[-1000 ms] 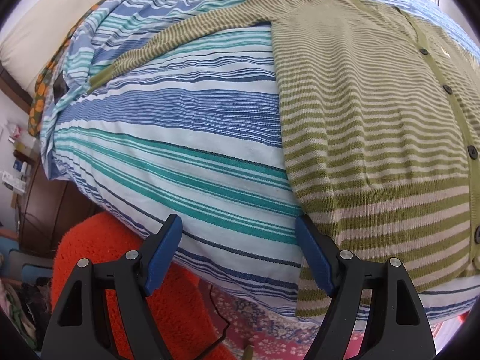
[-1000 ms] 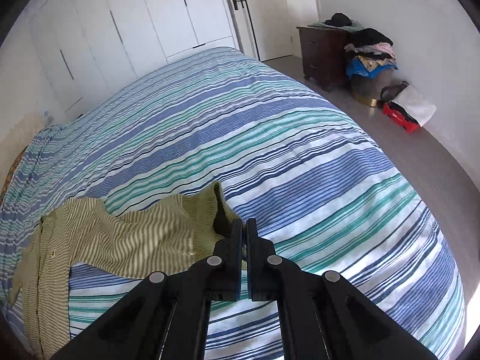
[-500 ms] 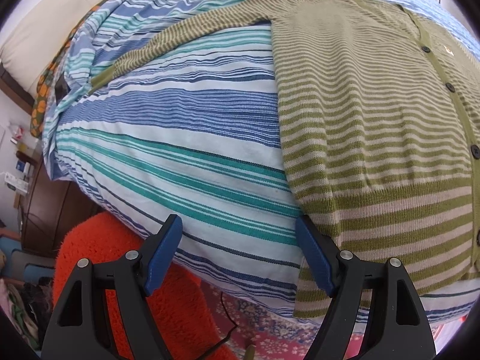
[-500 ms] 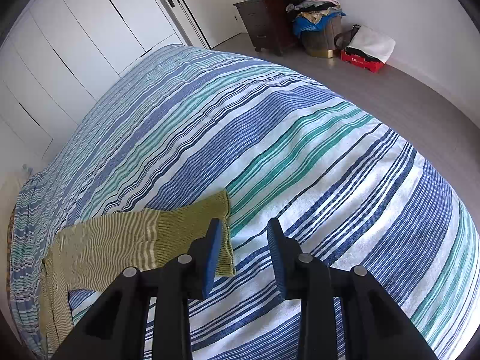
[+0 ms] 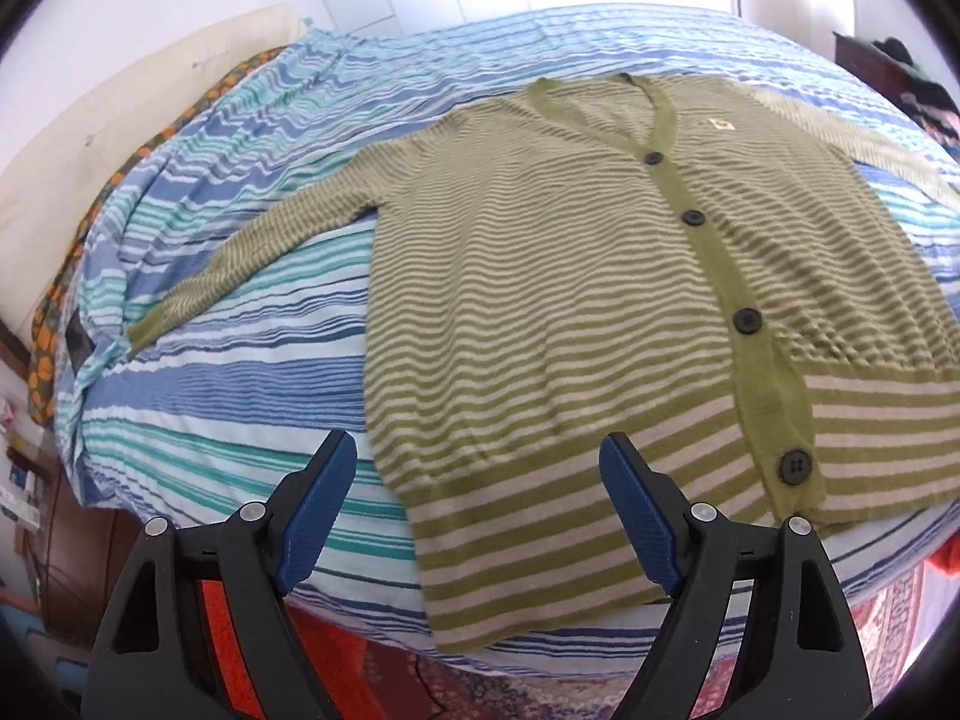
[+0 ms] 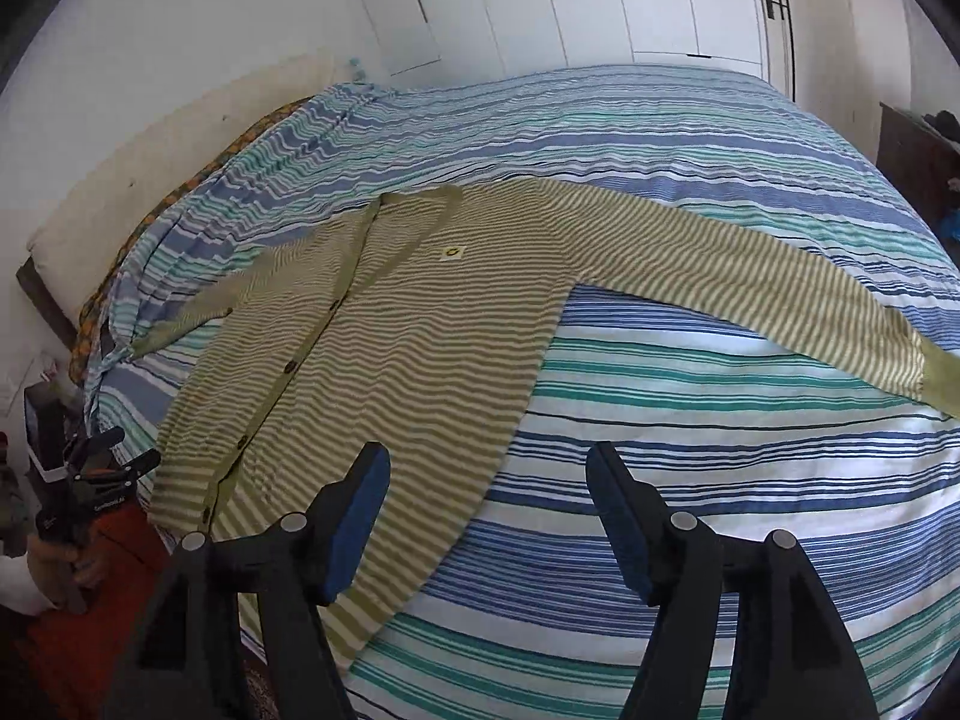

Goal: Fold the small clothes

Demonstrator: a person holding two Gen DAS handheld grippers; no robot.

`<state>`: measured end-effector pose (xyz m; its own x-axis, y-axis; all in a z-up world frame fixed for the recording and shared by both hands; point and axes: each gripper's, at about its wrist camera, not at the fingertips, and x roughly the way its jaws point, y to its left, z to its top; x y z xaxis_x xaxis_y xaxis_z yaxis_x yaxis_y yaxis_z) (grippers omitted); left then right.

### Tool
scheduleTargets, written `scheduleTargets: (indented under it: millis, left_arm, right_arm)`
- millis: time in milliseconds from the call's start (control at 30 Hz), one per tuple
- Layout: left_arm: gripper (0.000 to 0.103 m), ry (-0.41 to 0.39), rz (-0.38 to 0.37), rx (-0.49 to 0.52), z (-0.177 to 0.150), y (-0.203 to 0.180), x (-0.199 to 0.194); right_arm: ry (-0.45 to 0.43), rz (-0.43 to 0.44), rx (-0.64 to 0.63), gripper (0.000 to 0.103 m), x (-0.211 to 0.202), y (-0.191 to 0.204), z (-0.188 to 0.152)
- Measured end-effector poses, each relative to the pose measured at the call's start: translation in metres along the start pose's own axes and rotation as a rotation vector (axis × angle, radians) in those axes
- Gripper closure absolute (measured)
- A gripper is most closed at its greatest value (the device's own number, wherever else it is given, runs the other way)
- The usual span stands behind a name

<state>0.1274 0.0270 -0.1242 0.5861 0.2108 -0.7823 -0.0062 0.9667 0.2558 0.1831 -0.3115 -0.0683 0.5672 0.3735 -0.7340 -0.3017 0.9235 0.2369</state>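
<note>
A green and cream striped cardigan lies flat, buttoned, on the striped bed cover, both sleeves spread out. It also shows in the right wrist view, its right sleeve stretched across the bed. My left gripper is open and empty, hovering over the cardigan's lower left hem. My right gripper is open and empty, above the cardigan's right lower edge. The left gripper shows small at the far left of the right wrist view.
The bed cover has blue, teal and white stripes. An orange rug lies on the floor below the bed edge. White wardrobe doors stand behind the bed. A dark dresser stands at the right.
My right gripper let go of the sleeve cuff, opened, and pulled back to face the whole cardigan. My left gripper swung right and up, now over the hem.
</note>
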Motion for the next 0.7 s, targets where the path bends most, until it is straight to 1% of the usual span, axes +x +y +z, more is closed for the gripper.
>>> scheduleTargets:
  millis: [67, 133, 200, 267, 300, 367, 467, 533, 600, 633, 667, 700]
  left_arm:
    - [0.016, 0.007, -0.035, 0.063, -0.005, -0.016, 0.007]
    - [0.016, 0.047, -0.062, 0.108, -0.016, -0.028, 0.018]
    - [0.016, 0.058, -0.093, 0.13, -0.027, -0.031, 0.021]
    - [0.014, 0.048, -0.105, 0.142, -0.032, -0.031, 0.017]
    - [0.012, 0.043, -0.107, 0.139, -0.031, -0.029, 0.016]
    - [0.009, 0.039, -0.123, 0.117, -0.03, -0.024, 0.016]
    - [0.008, 0.065, -0.159, 0.085, -0.032, -0.016, 0.021]
    - [0.008, 0.068, -0.173, 0.05, -0.03, -0.007, 0.019]
    - [0.008, 0.03, -0.172, -0.026, -0.027, 0.014, 0.01]
    - [0.008, 0.007, -0.175, -0.076, -0.026, 0.028, 0.004]
    - [0.008, -0.008, -0.182, -0.131, -0.024, 0.043, 0.0]
    - [0.008, -0.015, -0.187, -0.187, -0.024, 0.058, -0.001]
  right_arm:
    - [0.041, 0.034, -0.035, 0.033, 0.018, 0.043, -0.018]
    - [0.074, 0.038, -0.042, 0.033, 0.032, 0.072, -0.039]
    - [0.14, 0.006, -0.056, 0.031, 0.05, 0.087, -0.062]
    - [0.227, -0.031, -0.039, 0.029, 0.067, 0.088, -0.084]
    - [0.217, -0.05, -0.037, 0.029, 0.066, 0.087, -0.09]
    - [0.185, -0.055, -0.041, 0.028, 0.059, 0.088, -0.093]
    - [0.17, -0.045, -0.027, 0.024, 0.06, 0.084, -0.096]
    - [0.155, -0.041, -0.015, 0.023, 0.063, 0.083, -0.1]
    - [0.138, -0.048, 0.006, 0.023, 0.055, 0.085, -0.094]
    - [0.104, -0.045, 0.015, 0.023, 0.046, 0.087, -0.09]
    - [0.042, -0.013, 0.011, 0.023, 0.032, 0.093, -0.086]
    - [-0.012, 0.038, -0.006, 0.023, 0.019, 0.099, -0.083]
